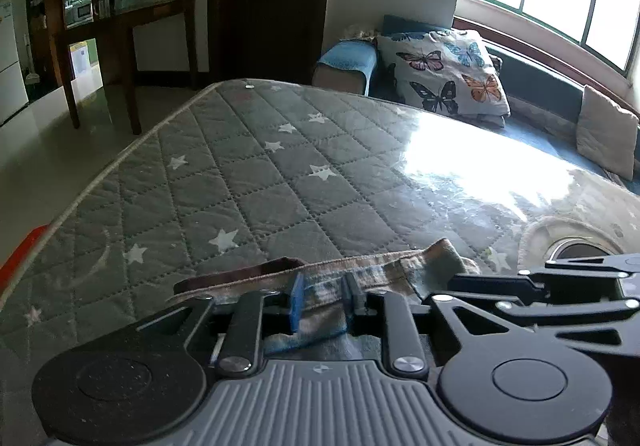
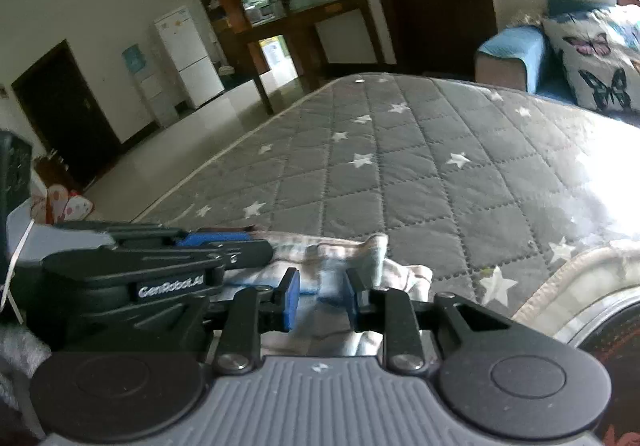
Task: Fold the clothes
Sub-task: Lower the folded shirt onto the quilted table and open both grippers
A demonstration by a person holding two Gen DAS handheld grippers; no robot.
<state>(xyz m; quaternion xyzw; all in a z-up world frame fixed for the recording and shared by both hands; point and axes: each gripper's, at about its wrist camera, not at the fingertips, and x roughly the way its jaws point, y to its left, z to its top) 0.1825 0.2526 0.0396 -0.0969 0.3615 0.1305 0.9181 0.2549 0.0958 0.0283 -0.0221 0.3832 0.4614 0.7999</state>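
Now, garment: a plaid garment (image 1: 384, 272) lies bunched at the near end of the star-quilted mattress (image 1: 256, 174), low in both frames; its banded edge runs left to right across the lower middle of the left wrist view
Long axis: crosswise to both sets of fingers, so each gripper meets the edge head-on
Left gripper (image 1: 322, 300): blue-padded fingers (image 1: 297, 300) stand apart, with cloth lying in the gap between them; no pinch shows
Right gripper (image 2: 322, 300): fingers (image 2: 292, 300) likewise spread, pale plaid cloth between and beneath them
Which is nearer: both sit right at the cloth, side by side; the right gripper's linkage fills the lower right of the left view, the left gripper's the lower left of the right view
Fold state: rumpled, with one end (image 2: 378, 252) sticking up at centre in the right view; whether a fold has been laid cannot be told
Judgement: a closing of either pair would catch the edge where it lies
Background: butterfly cushion (image 1: 444, 72) at upper right, beyond the mattress
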